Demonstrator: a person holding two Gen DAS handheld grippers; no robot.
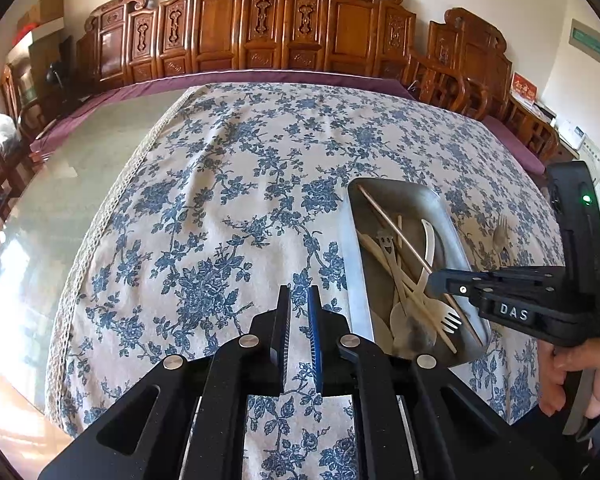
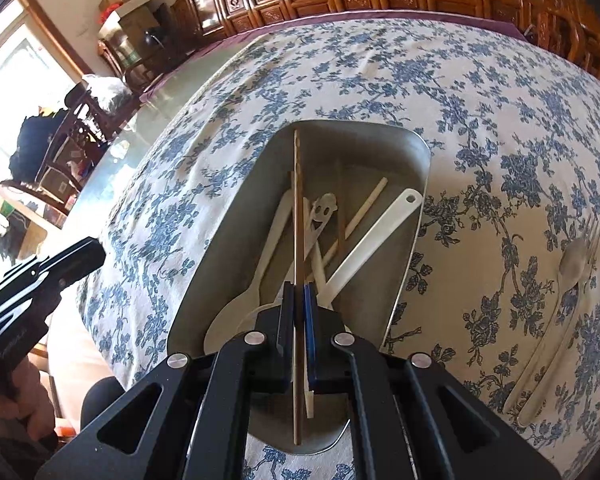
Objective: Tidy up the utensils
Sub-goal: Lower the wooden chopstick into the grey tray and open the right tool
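Right claw (image 2: 299, 304) clamped on a brown chopstick (image 2: 298, 208) over the metal tray (image 2: 414, 152), its far tip near the tray's back wall; release it low and parallel to the spoons so it doesn't bounce out. Left claw (image 1: 299, 312) slightly parted, empty, over bare floral desk (image 1: 220, 168). A spoon and fork (image 2: 572, 272) lie outside, right of tray; plenty of open cloth.
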